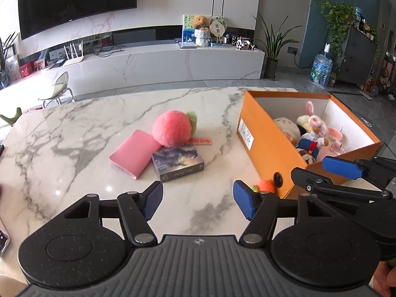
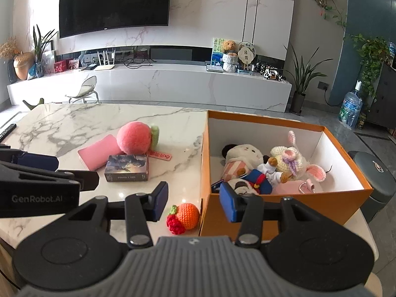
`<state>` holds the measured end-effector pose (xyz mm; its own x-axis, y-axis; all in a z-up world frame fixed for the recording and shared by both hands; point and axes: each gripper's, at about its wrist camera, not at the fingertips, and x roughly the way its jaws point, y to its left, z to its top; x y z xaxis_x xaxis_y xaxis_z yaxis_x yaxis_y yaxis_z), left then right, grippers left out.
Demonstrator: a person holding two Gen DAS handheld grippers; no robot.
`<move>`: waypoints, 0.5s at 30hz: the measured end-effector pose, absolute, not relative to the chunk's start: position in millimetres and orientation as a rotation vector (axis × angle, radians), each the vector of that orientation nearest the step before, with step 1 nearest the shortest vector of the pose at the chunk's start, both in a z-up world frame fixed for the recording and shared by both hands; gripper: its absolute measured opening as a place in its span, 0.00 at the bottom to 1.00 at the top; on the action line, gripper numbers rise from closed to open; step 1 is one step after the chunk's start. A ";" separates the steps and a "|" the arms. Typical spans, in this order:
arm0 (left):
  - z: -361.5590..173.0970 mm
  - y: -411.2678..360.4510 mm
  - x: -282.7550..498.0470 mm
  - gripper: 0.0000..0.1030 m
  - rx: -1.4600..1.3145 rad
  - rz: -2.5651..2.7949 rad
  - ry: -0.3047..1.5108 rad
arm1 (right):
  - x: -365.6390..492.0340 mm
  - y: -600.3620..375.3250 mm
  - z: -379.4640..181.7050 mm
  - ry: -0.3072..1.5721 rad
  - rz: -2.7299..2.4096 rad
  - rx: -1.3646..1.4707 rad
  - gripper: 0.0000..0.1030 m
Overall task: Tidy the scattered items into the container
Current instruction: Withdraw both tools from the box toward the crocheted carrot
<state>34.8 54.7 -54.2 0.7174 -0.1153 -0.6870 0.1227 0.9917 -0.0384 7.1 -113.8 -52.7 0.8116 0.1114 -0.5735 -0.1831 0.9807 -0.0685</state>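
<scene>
While both grippers hover low over the marble table point(image 1: 74, 128), left gripper point(image 1: 198, 203) and right gripper point(image 2: 191, 201) gape wide, empty; crochet orange point(image 2: 189, 215) sits against the orange box point(image 2: 284, 205).

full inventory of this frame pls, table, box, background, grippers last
plush peach: 1, pink with green leaf, mid table, resting on the pouch
pouch: 1, pink, flat on table left of card box
card box: 1, dark blue, on table in front of peach
tag: 1, pink-red, on table right of peach
crochet orange: 1, orange with red berries, on table against the box's outer wall
orange box: 1, orange outside, white inside, open, right end of table
soft toys: several, mixed colours, inside box
table: 1, white marble
TV: 1, black, on wall
water jug: 1, blue, on floor at right
left gripper: 1, black with blue pads, open, empty
right gripper: 1, same, open, above crochet orange
</scene>
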 end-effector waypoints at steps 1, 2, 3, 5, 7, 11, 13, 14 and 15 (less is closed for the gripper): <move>-57.6 57.6 35.0 0.72 0.012 -0.123 0.767 | 7.7 -109.3 -55.8 0.612 0.162 -0.126 0.48; -60.5 60.4 35.4 0.72 0.009 -0.114 0.775 | 8.1 -106.3 -58.1 0.618 0.167 -0.131 0.48; -63.4 63.6 36.1 0.72 0.001 -0.105 0.783 | 7.9 -101.0 -61.5 0.625 0.175 -0.139 0.48; -67.6 68.8 38.4 0.72 -0.017 -0.090 0.797 | 8.0 -92.8 -67.8 0.637 0.189 -0.159 0.48; -71.6 73.0 41.2 0.71 -0.024 -0.078 0.808 | 10.1 -85.4 -75.3 0.652 0.198 -0.176 0.48; -79.8 79.4 46.5 0.71 -0.029 -0.054 0.833 | 16.5 -75.6 -88.4 0.673 0.197 -0.207 0.48; -84.4 81.3 50.3 0.70 -0.036 -0.047 0.850 | 20.2 -71.1 -95.8 0.680 0.189 -0.223 0.48; -86.2 81.9 51.9 0.70 -0.037 -0.046 0.857 | 22.1 -69.1 -99.6 0.682 0.182 -0.235 0.48; -88.7 82.3 54.1 0.70 -0.038 -0.045 0.864 | 23.7 -66.3 -104.3 0.687 0.174 -0.253 0.48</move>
<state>54.1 82.3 -88.7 0.6485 -0.0547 -0.7592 0.0240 0.9984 -0.0514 23.7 -66.3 -104.3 0.7606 0.0746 -0.6450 -0.2407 0.9550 -0.1733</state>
